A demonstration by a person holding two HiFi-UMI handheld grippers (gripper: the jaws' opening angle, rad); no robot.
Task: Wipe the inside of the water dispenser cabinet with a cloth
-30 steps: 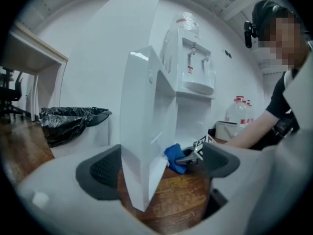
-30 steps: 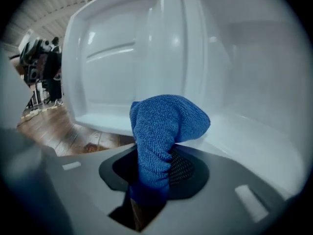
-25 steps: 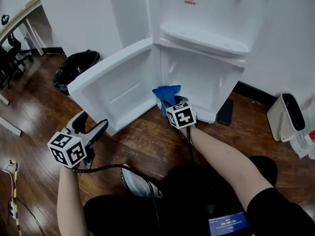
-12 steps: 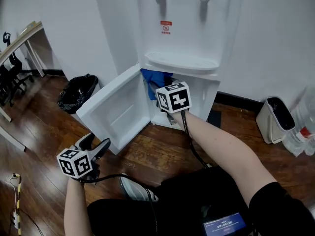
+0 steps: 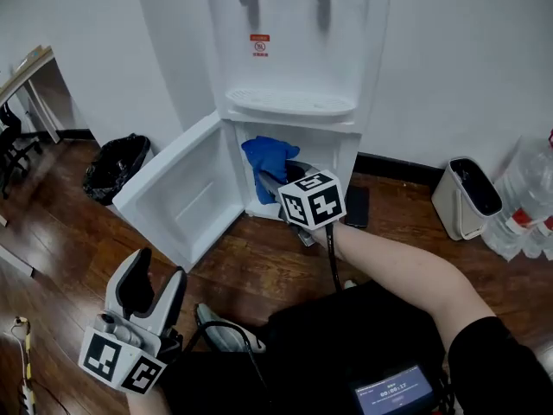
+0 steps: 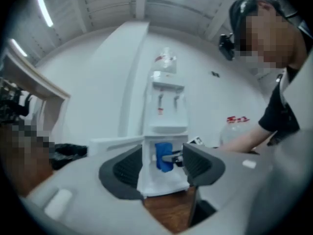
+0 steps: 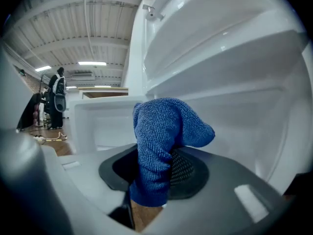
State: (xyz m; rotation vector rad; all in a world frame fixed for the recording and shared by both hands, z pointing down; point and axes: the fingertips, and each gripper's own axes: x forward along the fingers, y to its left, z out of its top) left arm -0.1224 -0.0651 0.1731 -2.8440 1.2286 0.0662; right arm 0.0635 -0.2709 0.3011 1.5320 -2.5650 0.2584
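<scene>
The white water dispenser (image 5: 289, 102) stands against the wall, its lower cabinet (image 5: 328, 158) open and its door (image 5: 177, 193) swung out to the left. My right gripper (image 5: 281, 178) is shut on a blue cloth (image 5: 266, 164) and holds it in the upper part of the cabinet opening. In the right gripper view the cloth (image 7: 161, 141) hangs over the jaws of the right gripper (image 7: 156, 173), before the white inner wall (image 7: 234, 106). My left gripper (image 5: 157, 277) is low at the left, away from the door. Its jaws have just been closing, with nothing between them. The left gripper (image 6: 159, 168) looks at the dispenser (image 6: 165, 106).
A black bin bag (image 5: 112, 167) sits left of the door. A small white bin (image 5: 467, 197) and water bottles (image 5: 527, 219) stand at the right. A flat black object (image 5: 356, 206) lies by the dispenser's foot. A desk edge (image 5: 26, 72) shows far left.
The right gripper has risen with the blue cloth from the cabinet floor to its upper part. The left gripper has come up nearer the camera and its jaws stand narrower.
</scene>
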